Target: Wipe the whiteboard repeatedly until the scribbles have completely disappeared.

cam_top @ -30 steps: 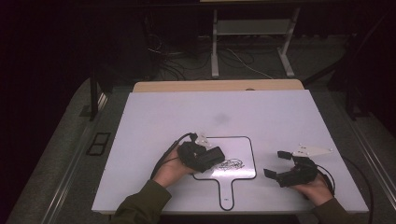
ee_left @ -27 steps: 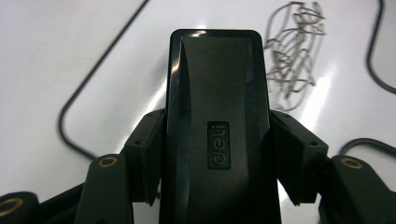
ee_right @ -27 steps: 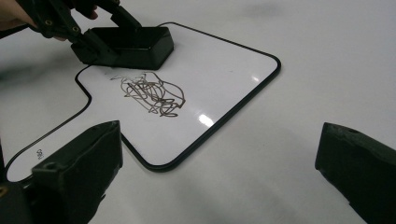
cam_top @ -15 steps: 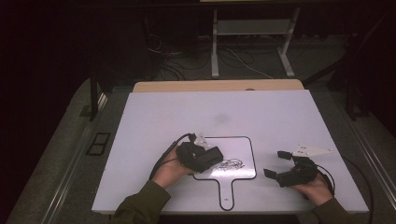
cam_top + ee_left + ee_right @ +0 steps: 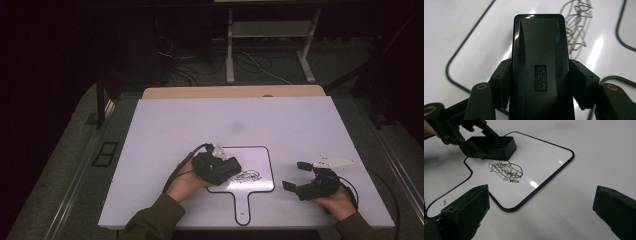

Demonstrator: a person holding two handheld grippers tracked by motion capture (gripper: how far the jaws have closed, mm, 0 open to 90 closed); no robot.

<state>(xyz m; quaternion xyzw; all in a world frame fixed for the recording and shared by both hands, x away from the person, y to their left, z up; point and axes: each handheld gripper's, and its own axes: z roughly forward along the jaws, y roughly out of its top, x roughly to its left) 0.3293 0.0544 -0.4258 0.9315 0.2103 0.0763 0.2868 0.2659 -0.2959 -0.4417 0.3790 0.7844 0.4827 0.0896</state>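
The left tool point(image 5: 227, 167) pinches an eraser point(image 5: 540, 72) on the whiteboard point(image 5: 544, 157) beside the scribble point(image 5: 505, 171) at 3 o'clock, the right tool point(image 5: 300, 177) spread idle; wiping looks next.

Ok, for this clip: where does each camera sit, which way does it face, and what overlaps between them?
High view: above the person's side, facing forward and down on the table; both forearms, left gripper, right gripper.
Left gripper view: rides the left gripper, looking along jaws shut on a black eraser over the paddle-shaped whiteboard.
Right gripper view: rides the right gripper, jaws open, facing the whiteboard.
Shared: all three show the eraser beside the scribble.
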